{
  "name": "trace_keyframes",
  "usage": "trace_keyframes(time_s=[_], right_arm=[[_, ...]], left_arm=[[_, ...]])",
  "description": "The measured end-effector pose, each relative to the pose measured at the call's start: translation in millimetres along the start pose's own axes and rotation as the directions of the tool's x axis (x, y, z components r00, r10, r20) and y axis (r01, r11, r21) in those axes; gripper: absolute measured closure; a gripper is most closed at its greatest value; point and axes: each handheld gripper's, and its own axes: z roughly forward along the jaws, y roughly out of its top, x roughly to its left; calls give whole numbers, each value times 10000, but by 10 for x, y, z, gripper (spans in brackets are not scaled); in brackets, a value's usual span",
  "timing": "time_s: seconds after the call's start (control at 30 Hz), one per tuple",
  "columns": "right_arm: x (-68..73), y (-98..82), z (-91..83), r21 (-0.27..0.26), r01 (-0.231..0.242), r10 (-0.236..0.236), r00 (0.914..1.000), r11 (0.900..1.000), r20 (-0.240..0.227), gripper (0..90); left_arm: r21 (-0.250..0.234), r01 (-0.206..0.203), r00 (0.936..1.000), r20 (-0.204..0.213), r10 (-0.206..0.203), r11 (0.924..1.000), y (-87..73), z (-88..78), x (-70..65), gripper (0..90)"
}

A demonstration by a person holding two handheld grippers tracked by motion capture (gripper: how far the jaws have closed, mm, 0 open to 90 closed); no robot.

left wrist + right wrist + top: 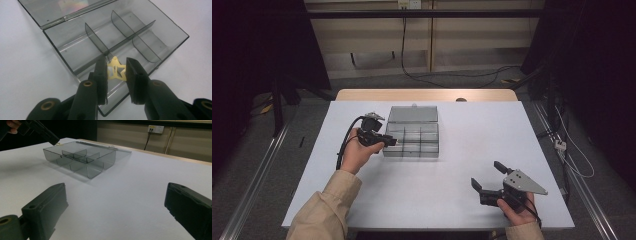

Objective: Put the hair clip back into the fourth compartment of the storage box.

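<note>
Your left claw (pixel 115 68) was clamped on a small gold star-shaped clip (pixel 115 71), the flat piece pinched edge to edge between the two black pads so that its face looked up at the camera. In the high view that left claw (pixel 391 142) sat at the left end wall of the clear divided box (pixel 412 140), with your hand just outside the box and the tips reaching over the rim. From the left claw's own view the star hung above the near corner of the box, just over the near long wall and close to where the middle divider (pixel 132 35) meets a cross partition. The compartment it would fall into lay straight ahead and below the tips, so the drop seemed to need only a short push forward past the wall before letting go. I could not tell whether the star touched the rim or cleared it.

The box itself stood near the middle of the white counter (pixel 452 200), its lid (pixel 413 114) folded open flat on the far side, and every compartment I could see was bare.

Your right claw (pixel 490 175) rested well apart from the box, at the near right of the counter, jaws spread wide with nothing between them. Your left hand was by far the nearer one and already carried the piece.
</note>
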Motion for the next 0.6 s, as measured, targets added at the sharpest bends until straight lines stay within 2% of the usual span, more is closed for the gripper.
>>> trace_keyframes(time_s=[0.27,0.6], right_arm=[[1,1,-2,5,4,-4,10000,10000,6,37],[4,1,-1,3,12,-12,10000,10000,-9,37]], left_arm=[[148,-95,10000,-25,96,9998,-11,34,-12,717],[196,58,9998,-187,-54,9998,-72,92,16,716]])
